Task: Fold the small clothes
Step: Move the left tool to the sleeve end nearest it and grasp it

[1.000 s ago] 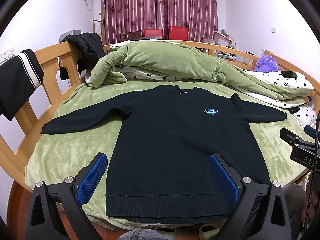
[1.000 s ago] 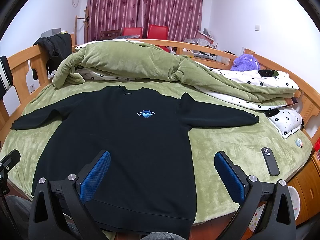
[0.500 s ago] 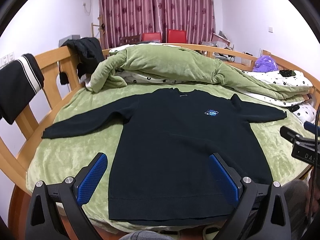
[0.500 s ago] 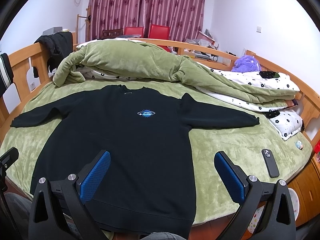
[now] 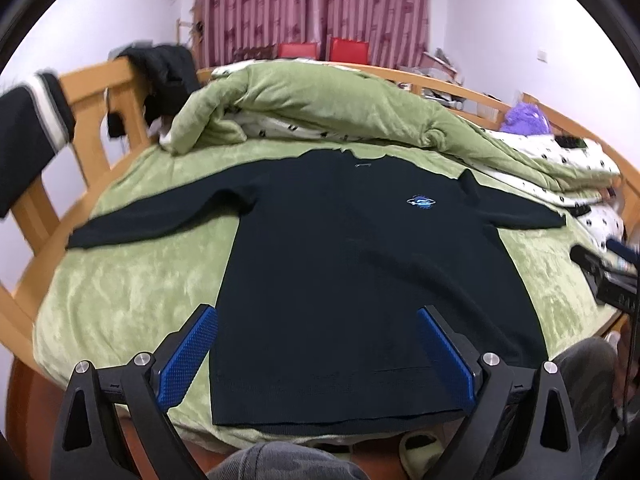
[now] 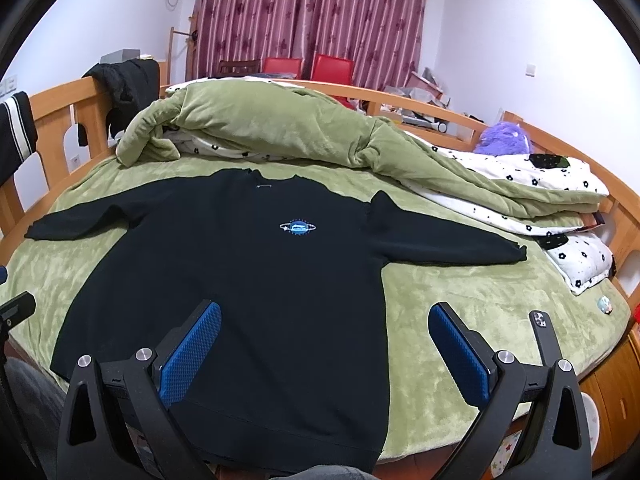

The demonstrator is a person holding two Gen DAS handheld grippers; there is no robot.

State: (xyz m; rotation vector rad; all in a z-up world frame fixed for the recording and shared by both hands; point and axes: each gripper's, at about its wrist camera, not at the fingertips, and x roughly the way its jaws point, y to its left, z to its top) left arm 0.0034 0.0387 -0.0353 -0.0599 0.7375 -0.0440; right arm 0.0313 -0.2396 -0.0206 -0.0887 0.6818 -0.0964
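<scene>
A black long-sleeved sweater [image 5: 352,264] [image 6: 256,280] with a small blue planet logo lies flat, front up, on the green bed cover, both sleeves spread out sideways. My left gripper [image 5: 318,354] hovers open above the sweater's hem, with blue pads wide apart and nothing between them. Over the hem's right part, my right gripper [image 6: 325,354] is also open and holds nothing. The right gripper's body [image 5: 608,280] shows at the right edge of the left wrist view.
A bunched green quilt [image 6: 280,128] lies behind the sweater. A dark phone [image 6: 546,340] rests on the bed cover at the right. Wooden bed rails [image 5: 100,96] with hung clothes ring the bed. A person's knees show at the bottom edge.
Both grippers have risen and tilted slightly, so the sweater sits a little lower in view. The left wrist view is blurred by motion. The sweater has not moved.
</scene>
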